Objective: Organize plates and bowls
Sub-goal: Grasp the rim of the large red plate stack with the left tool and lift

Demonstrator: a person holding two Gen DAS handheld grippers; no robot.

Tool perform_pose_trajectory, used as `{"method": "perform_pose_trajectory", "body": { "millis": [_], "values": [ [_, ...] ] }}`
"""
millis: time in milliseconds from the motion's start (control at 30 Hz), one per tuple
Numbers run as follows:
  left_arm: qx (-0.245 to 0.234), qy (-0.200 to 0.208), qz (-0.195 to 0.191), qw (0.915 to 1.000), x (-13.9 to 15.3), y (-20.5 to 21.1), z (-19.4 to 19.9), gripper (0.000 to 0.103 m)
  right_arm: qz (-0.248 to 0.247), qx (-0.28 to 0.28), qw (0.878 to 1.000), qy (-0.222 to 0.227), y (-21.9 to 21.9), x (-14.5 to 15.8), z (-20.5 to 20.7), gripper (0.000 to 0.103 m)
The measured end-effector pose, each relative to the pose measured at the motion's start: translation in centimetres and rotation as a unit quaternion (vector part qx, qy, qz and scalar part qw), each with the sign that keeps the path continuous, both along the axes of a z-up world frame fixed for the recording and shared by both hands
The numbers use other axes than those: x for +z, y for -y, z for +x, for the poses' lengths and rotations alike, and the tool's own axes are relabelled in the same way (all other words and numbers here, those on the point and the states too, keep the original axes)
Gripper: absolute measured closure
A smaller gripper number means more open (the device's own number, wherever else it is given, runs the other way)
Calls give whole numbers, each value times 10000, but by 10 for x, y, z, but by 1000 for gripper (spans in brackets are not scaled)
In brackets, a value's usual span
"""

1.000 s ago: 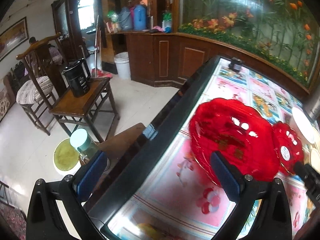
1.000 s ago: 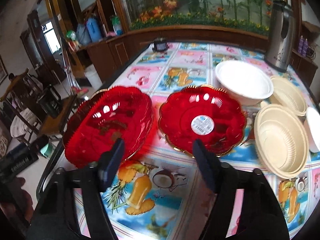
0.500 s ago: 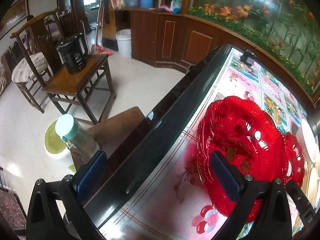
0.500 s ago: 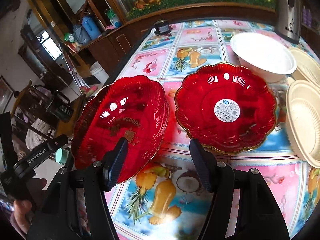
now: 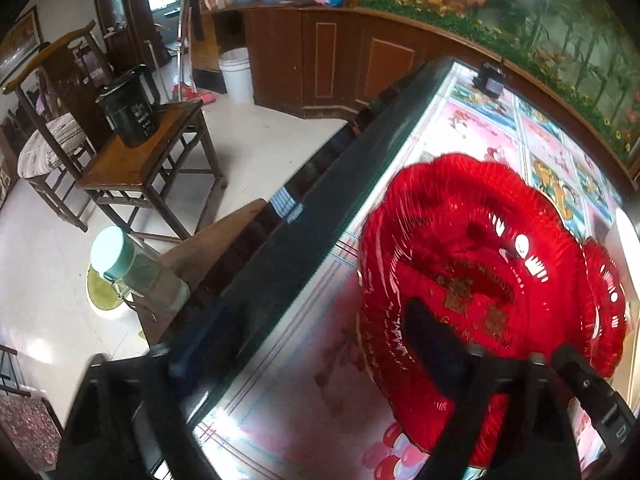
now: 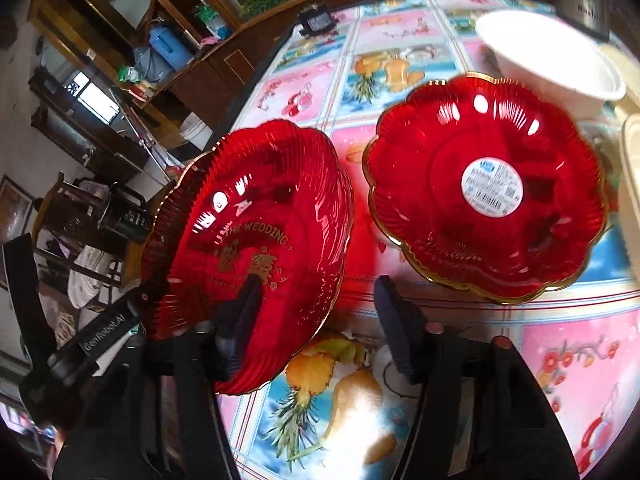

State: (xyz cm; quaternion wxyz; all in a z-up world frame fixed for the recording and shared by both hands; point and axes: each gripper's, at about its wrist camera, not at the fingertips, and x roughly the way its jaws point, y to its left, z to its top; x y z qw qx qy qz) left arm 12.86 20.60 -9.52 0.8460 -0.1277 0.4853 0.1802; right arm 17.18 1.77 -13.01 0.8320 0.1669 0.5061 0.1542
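A red scalloped plate with gold wedding lettering [image 6: 256, 236] is tilted up at the table's left edge; it also shows in the left wrist view [image 5: 472, 280]. A second red plate with a white sticker [image 6: 488, 188] lies flat to its right. My right gripper [image 6: 316, 312] is open; its left finger overlaps the tilted plate's near rim and its right finger is over the tablecloth. My left gripper [image 5: 316, 344] is open, with its right finger in front of the tilted plate and its left finger off the table edge. Whether either touches the plate I cannot tell.
A white bowl [image 6: 552, 56] and a cream bowl's edge [image 6: 632, 184] stand at the right. The table's dark edge [image 5: 320, 200] drops to the floor, where a wooden stool with a black kettle [image 5: 132, 112], a chair and a capped jar [image 5: 116, 256] stand.
Both grippers have moved closer to the wedding plate, which has tilted up more steeply. The right gripper's left finger now overlaps its rim.
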Motion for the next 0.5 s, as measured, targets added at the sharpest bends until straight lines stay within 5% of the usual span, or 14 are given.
{"method": "perform_pose_trajectory", "body": {
  "millis": [133,400,500],
  "values": [
    [-42,50,-49,10000,-2,0,-1,41,13,23,9998,-187,-4,-9,5,62],
    [-398,208,-195,9988,4,14,2,90,-37,71,9999,-64,-9,-8,5,86],
    [-454,228,-152,9986,5,17,0,91,-27,43,10000,-57,-6,-8,5,86]
  ]
}}
